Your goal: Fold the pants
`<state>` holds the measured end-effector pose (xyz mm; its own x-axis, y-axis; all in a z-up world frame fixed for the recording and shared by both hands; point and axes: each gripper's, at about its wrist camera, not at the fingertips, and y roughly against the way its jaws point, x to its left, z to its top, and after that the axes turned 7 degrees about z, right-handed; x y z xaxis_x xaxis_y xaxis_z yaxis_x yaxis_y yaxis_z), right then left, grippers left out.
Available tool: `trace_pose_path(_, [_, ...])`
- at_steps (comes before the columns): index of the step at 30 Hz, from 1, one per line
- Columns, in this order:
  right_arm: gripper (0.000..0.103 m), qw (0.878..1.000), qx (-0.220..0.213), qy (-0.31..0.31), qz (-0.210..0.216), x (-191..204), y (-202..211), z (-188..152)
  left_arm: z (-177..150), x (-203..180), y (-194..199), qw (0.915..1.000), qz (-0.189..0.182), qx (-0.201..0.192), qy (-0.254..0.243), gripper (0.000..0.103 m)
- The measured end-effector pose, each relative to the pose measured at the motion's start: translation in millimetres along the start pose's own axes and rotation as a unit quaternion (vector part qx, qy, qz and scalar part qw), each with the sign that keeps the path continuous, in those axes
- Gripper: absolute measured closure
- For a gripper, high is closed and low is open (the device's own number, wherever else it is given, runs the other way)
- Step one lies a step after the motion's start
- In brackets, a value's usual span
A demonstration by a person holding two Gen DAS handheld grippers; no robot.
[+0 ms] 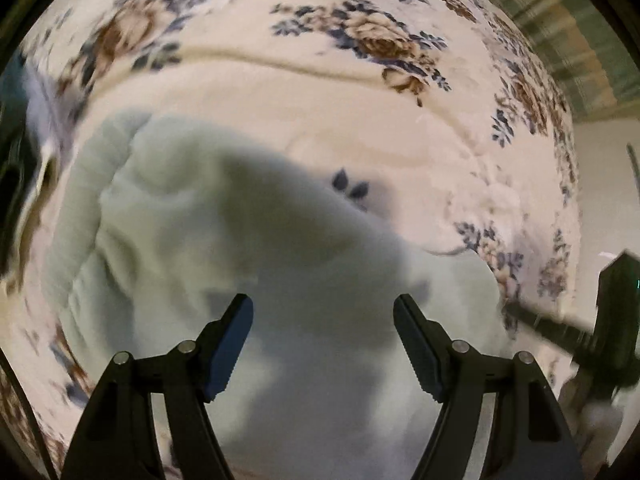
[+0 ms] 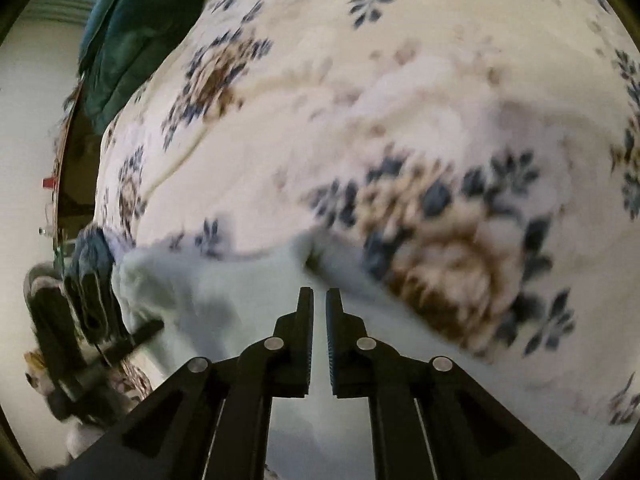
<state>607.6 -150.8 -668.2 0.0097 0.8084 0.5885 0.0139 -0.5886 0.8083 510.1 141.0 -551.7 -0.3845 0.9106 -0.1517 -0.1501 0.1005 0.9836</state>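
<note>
Pale mint pants (image 1: 240, 240) lie rumpled on a floral bedspread (image 1: 280, 96). My left gripper (image 1: 323, 312) hangs just above the middle of them, pointing steeply down, open with nothing between its fingers. The right gripper (image 2: 320, 294) is shut, its pads nearly together on a raised edge of the pants (image 2: 224, 280), and pale cloth fills the slit between them. In the left wrist view the right gripper (image 1: 616, 312) shows at the pants' right edge. In the right wrist view the left gripper (image 2: 80, 312) shows blurred at the far left.
The bedspread (image 2: 360, 100) covers most of both views. A dark teal cloth (image 2: 120, 40) lies at the bed's far corner. The bed's edge drops to a pale floor (image 1: 600, 184) on the right of the left wrist view.
</note>
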Motion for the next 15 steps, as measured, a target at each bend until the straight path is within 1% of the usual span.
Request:
trace_pose_path(1, [0.095, 1.000, 0.015, -0.003, -0.002, 0.0, -13.1, -7.9, 5.5, 0.1, -4.3, 1.0000, 0.009, -0.003, 0.001, 0.032])
trace_pose_path(2, [0.096, 1.000, 0.021, -0.005, -0.019, -6.5, -19.4, -18.0, 12.8, 1.8, -11.0, 0.9997, 0.024, -0.006, 0.004, 0.032])
trace_pose_path(3, [0.096, 0.999, 0.021, -0.001, -0.044, -10.5, -28.6, -20.7, 19.4, 4.6, -17.3, 0.9992, 0.037, -0.007, 0.008, 0.032])
trace_pose_path(4, [0.099, 0.997, 0.015, 0.001, -0.076, -17.2, -36.6, -21.9, 27.1, 9.3, -25.4, 0.9986, 0.051, -0.007, 0.013, 0.032])
trace_pose_path(5, [0.100, 0.996, 0.005, -0.012, -0.089, -26.2, -46.4, -22.9, 33.8, 16.2, -35.4, 0.9980, 0.060, 0.002, 0.019, 0.032])
trace_pose_path(6, [0.100, 0.996, -0.004, -0.031, -0.085, -33.0, -52.3, -23.7, 38.1, 23.0, -44.9, 0.9979, 0.057, 0.016, 0.026, 0.032])
trace_pose_path(8, [0.100, 0.994, -0.020, -0.051, -0.090, -28.0, -52.3, -27.2, 39.2, 25.6, -52.1, 0.9977, 0.058, 0.026, 0.023, 0.032])
trace_pose_path(10, [0.096, 0.994, -0.031, -0.050, -0.097, -17.9, -42.6, -31.1, 34.7, 21.2, -45.7, 0.9976, 0.065, 0.018, 0.013, 0.032])
trace_pose_path(12, [0.093, 0.993, -0.056, -0.056, -0.083, -12.9, -27.5, -39.8, 22.6, 9.9, -28.4, 0.9976, 0.069, 0.003, -0.004, 0.032])
trace_pose_path(13, [0.078, 0.993, -0.073, -0.058, -0.072, -11.8, -12.6, -47.9, 13.4, 3.5, -16.2, 0.9977, 0.065, -0.012, -0.013, 0.032])
trace_pose_path(14, [0.057, 0.992, -0.095, -0.060, -0.057, -12.2, 7.6, -63.0, -0.3, -4.3, -0.7, 0.9975, 0.057, -0.032, -0.026, 0.032])
trace_pose_path(15, [0.050, 0.990, -0.113, -0.065, -0.046, -15.6, 24.3, -78.4, -14.2, -10.0, 11.9, 0.9971, 0.045, -0.046, -0.040, 0.032])
